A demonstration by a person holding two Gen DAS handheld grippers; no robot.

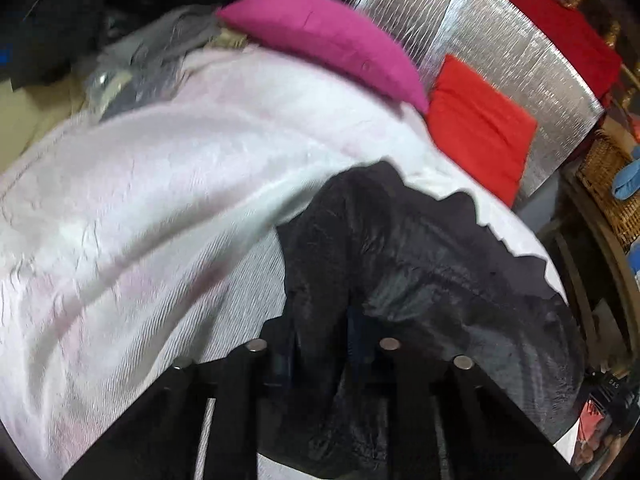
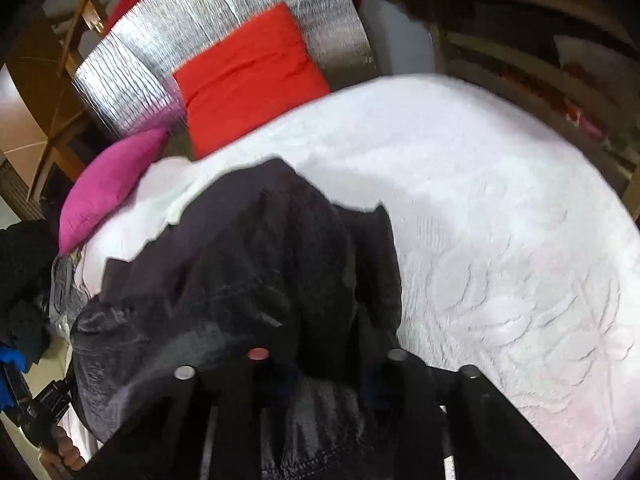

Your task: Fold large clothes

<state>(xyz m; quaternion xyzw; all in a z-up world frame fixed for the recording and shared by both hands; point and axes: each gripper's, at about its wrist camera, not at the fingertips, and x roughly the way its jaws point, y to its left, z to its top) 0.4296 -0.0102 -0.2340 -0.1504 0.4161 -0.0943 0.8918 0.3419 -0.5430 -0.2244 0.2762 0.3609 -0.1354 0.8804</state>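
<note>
Pinching the dark garment between their fingers, the left gripper and right gripper are holding it bunched above the near edge of the white-quilted bed, probably to spread it flat for folding.

Both wrist views angled down, close, seemingly sharing bed, pillows

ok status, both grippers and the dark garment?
Left gripper shut on dark garment. Right gripper shut on it too. Garment bunched on white bedspread; nothing blocking.
</note>
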